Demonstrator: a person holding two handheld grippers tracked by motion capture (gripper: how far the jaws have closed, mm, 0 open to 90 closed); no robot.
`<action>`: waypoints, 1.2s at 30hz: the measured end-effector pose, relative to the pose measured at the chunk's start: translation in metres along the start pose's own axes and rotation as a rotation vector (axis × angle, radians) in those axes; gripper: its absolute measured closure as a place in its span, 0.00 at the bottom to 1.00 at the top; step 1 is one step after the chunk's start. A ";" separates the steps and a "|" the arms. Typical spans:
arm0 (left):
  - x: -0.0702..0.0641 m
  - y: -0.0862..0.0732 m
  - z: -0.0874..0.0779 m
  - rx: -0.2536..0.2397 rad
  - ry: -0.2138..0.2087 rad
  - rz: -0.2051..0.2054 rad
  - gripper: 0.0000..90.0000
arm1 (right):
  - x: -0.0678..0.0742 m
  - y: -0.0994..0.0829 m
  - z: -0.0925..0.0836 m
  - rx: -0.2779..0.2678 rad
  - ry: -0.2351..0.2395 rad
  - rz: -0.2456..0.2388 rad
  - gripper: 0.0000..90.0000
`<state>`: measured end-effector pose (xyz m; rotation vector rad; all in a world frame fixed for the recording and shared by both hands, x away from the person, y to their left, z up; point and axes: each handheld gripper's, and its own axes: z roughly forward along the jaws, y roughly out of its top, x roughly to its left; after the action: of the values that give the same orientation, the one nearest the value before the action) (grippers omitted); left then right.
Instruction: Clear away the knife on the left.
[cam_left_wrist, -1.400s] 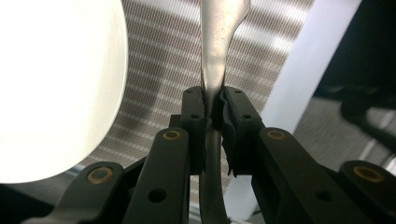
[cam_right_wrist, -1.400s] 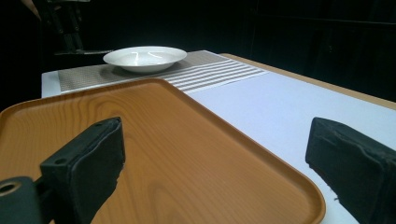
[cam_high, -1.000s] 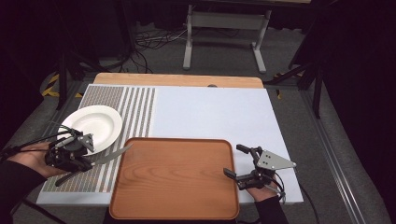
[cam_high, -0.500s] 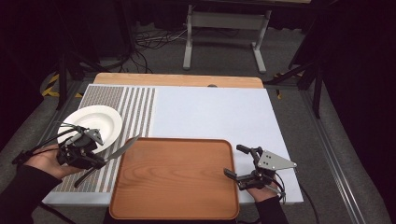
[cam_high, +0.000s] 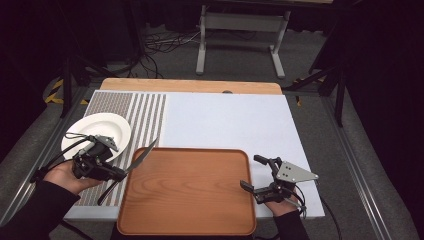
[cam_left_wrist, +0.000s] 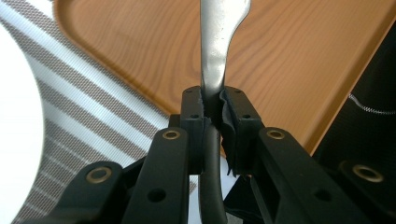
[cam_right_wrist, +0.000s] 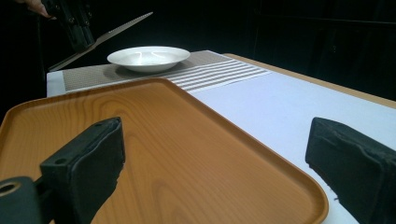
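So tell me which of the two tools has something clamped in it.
The left tool, beside the white plate: its jaws are shut on a knife pointing over the wooden tray. The right tool stands open, holding nothing.

The tray (cam_high: 190, 192) lies at the bench's (cam_high: 225, 120) near edge. The plate (cam_high: 97, 131) sits on the striped mat (cam_high: 145, 117), left of and behind the tray.

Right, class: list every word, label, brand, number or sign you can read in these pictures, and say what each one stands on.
None: no readable text stands on anything here.
The wooden tray, the white bowl, the striped mat and the knife clamped in the left tool are all unmarked.
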<state>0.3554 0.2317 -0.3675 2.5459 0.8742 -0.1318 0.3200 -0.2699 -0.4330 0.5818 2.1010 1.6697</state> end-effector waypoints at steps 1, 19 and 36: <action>0.000 0.000 0.000 0.000 0.000 0.000 0.89 | 0.000 0.000 0.000 0.000 0.000 0.000 0.06; -0.014 0.009 0.031 -0.061 -0.074 -0.033 0.89 | -0.001 0.000 -0.001 -0.005 -0.004 0.002 0.06; -0.027 0.015 0.050 -0.037 -0.064 -0.095 0.89 | -0.003 0.000 -0.003 -0.007 0.000 0.004 0.06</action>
<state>0.3454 0.1839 -0.4008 2.4521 0.9646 -0.2227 0.3204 -0.2741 -0.4321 0.5840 2.0944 1.6789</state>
